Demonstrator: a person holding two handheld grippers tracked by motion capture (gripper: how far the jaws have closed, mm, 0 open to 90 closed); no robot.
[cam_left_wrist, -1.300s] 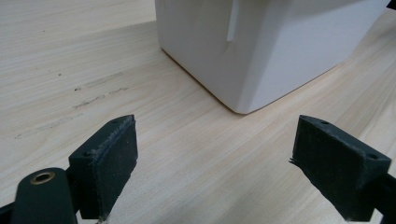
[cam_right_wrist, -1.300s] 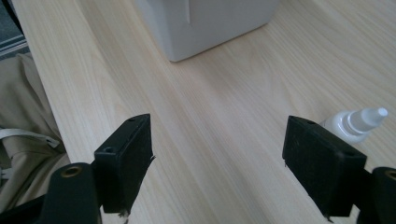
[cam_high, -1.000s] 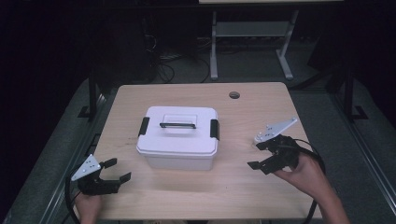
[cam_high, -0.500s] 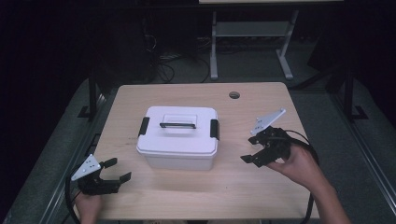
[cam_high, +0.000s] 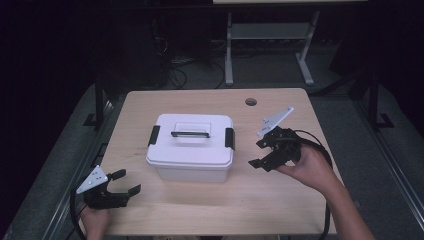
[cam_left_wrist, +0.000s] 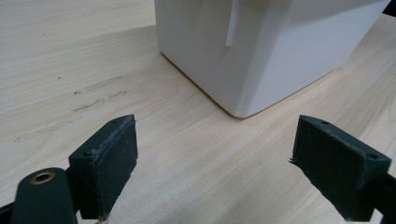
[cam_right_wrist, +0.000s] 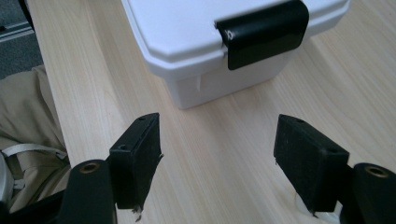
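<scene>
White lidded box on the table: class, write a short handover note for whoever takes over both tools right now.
Left tool: open, empty, low at the near left table corner, aimed at the white box.
Right tool: open, empty, held to the right of the box, facing its right black latch; its jaws have just been closing slightly with nothing between them.
Box: mid-table, lid on, both black latches down, handle flat.
Done: nothing on the box yet.
Left: probably release the latches and lift the lid.

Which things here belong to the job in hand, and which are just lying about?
Job in hand:
- white lidded box
- its right black latch, which the right tool faces
- left tool, open, near the box corner

Just about:
- cable hole in the table
- metal stand behind the table
</scene>
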